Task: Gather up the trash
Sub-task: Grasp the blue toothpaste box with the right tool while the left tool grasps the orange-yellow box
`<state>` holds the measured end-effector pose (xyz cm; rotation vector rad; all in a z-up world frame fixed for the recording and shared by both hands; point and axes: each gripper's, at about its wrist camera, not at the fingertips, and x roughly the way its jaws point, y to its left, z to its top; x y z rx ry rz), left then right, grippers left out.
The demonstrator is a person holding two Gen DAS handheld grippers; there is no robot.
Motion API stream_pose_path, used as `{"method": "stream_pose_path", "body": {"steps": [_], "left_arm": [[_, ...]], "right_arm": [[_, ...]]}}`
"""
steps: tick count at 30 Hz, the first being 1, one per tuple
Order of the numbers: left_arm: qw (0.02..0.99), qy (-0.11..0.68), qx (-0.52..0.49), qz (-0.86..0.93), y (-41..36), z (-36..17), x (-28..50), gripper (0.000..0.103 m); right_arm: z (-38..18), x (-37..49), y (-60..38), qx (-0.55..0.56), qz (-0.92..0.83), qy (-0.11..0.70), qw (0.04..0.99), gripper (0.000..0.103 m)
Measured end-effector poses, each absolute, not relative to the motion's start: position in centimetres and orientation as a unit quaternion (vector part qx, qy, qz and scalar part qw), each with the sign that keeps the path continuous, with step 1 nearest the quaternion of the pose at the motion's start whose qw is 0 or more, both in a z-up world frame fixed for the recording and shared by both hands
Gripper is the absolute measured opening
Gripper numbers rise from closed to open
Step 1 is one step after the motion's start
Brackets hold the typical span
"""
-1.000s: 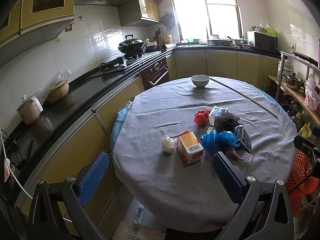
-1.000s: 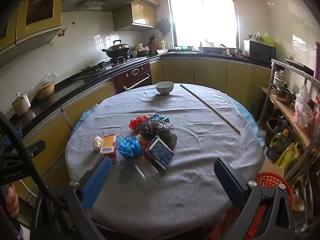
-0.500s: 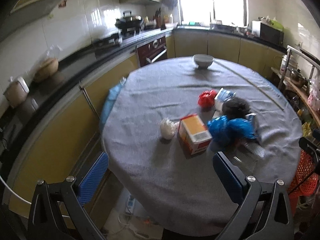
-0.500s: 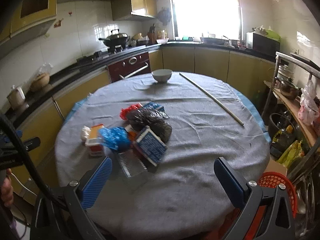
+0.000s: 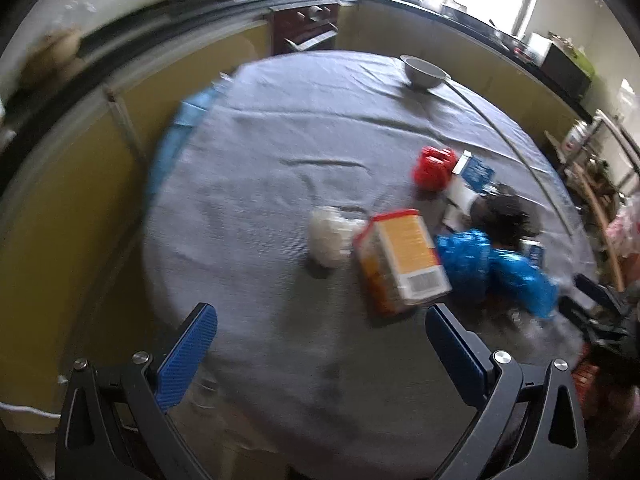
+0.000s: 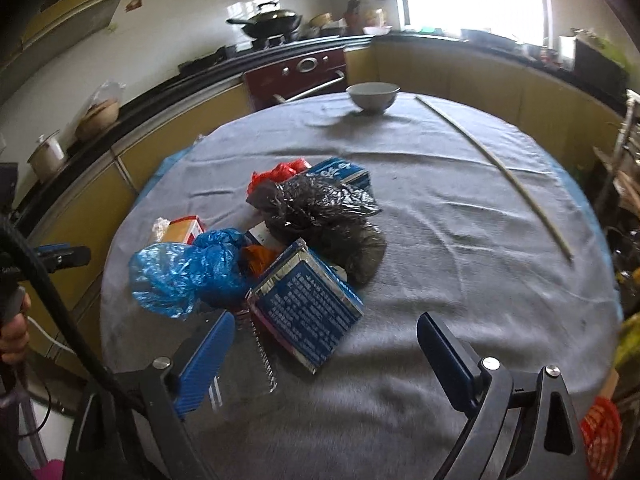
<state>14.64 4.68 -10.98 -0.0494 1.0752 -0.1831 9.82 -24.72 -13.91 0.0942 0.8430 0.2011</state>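
on the round grey table (image 6: pixel 460 240) lies a heap of trash. only the left wrist view shows the orange carton (image 5: pixel 404 260) whole, with a white wad (image 5: pixel 328 236) beside it; the right view alone shows the blue printed box (image 6: pixel 308 312) and black bag (image 6: pixel 324 208) clearly. the left gripper (image 5: pixel 320 344) is spread, carton just ahead. the right gripper (image 6: pixel 324 354), jaws just narrowing yet apart, holds nothing, the box just ahead. a bowl (image 6: pixel 372 96) sits far off, contents unseen.

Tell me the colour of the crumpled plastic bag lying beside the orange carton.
Blue bag, clearest in the right wrist view.
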Motion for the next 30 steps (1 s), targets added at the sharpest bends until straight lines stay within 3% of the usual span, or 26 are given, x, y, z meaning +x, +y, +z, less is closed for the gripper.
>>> {"method": "stream_pose_path", "body": {"steps": [6,16,19,21,30], "left_arm": [[0.839,0.531,-0.008,-0.121,0.4,-12.1,17.6,0.103],[0.805,0.577,-0.046,-0.129,-1.5,-14.5,21.9,0.102],[0.796,0.590,-0.053,-0.126,-1.8,-15.3,22.4,0.096],[0.788,0.599,-0.062,-0.125,-1.9,-15.9,22.7,0.093],[0.776,0.615,-0.078,-0.118,-1.7,-17.3,22.7,0.058]], "right_arm": [[-15.5,12.4,-24.9,0.048,0.132,0.430,0.892,0.086],[-16.3,14.8,-24.1,0.059,0.187,0.442,0.875,0.085],[-16.7,15.4,-23.5,0.047,0.191,0.449,0.871,0.085],[-17.1,15.9,-23.4,0.054,0.196,0.458,0.866,0.075],[-16.8,15.2,-25.0,0.096,0.193,0.445,0.869,0.068]]}}
